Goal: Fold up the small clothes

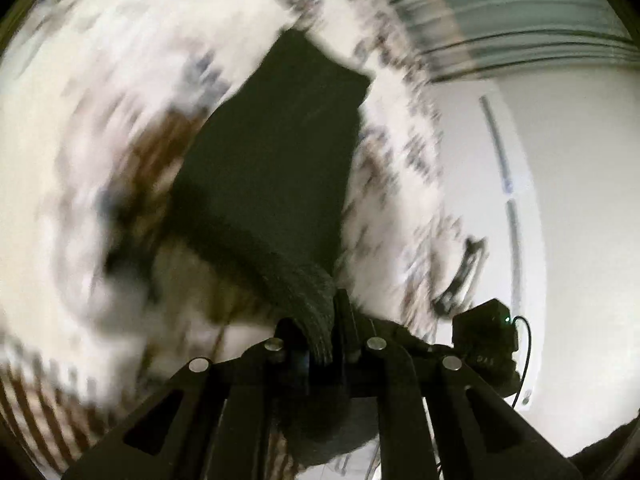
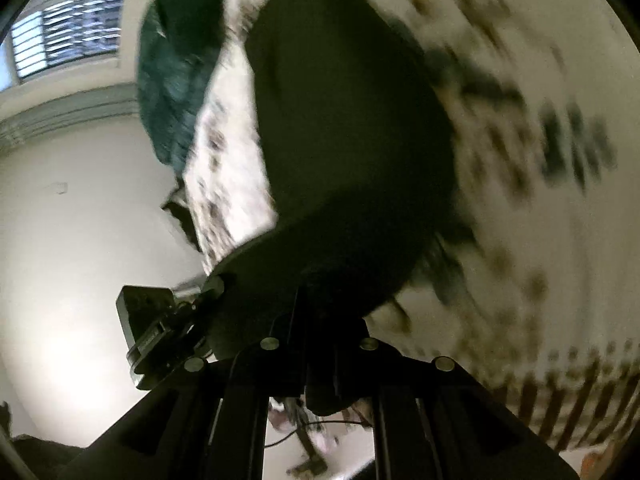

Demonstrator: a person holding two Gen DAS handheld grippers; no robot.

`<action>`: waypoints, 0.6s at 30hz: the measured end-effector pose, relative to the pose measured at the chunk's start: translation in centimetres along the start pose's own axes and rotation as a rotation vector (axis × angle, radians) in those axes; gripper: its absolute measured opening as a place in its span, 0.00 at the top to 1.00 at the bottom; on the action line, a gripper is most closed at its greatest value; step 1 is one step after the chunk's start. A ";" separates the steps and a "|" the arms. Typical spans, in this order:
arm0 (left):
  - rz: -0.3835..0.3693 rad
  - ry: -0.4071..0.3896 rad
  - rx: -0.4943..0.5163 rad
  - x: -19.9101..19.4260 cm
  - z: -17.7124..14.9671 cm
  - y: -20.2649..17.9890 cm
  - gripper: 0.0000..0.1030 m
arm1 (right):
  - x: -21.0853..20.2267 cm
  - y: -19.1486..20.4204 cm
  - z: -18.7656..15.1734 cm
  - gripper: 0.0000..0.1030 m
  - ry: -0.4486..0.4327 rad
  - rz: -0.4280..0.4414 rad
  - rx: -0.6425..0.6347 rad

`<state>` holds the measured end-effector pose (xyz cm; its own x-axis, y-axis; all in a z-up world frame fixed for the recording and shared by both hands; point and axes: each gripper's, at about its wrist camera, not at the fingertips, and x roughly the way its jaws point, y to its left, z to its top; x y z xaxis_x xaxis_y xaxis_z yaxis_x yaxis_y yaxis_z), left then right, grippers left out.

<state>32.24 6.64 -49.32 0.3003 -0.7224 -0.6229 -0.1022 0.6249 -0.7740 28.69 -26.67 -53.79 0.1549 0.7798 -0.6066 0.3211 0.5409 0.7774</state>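
A dark, near-black small garment (image 1: 276, 152) stretches away from my left gripper (image 1: 324, 332), whose jaws are shut on its ribbed edge. The same dark garment (image 2: 344, 128) fills the middle of the right wrist view, and my right gripper (image 2: 320, 320) is shut on another part of its edge. The cloth hangs lifted between both grippers above a white patterned bedsheet (image 1: 132, 80). Both views are heavily blurred by motion. The fingertips are partly hidden by the bunched cloth.
A teal garment (image 2: 176, 76) lies on the patterned bedsheet (image 2: 540, 160) beyond the dark one. A white wall (image 1: 580, 180) and a window with blinds (image 2: 68, 32) show at the sides. A small black device (image 1: 486, 336) sits beside the left gripper.
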 end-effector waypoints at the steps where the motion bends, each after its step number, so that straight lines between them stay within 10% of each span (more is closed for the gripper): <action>1: -0.011 -0.016 0.016 0.2 1.4 -0.8 0.93 | -0.6 1.2 1.4 0.92 -0.028 0.005 -0.015; 9: -0.047 -0.071 0.116 5.6 16.4 -3.8 0.93 | -3.7 7.9 16.9 0.92 -0.227 -0.023 -0.086; 18: 0.007 -0.063 0.073 13.1 29.4 -1.4 0.87 | -1.5 10.2 35.4 0.92 -0.258 -0.083 -0.082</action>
<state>64.21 5.08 -53.04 0.3590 -0.6996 -0.6178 -0.0359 0.6511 -0.7581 64.87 -33.46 -50.86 0.3674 0.6312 -0.6831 0.2679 0.6315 0.7276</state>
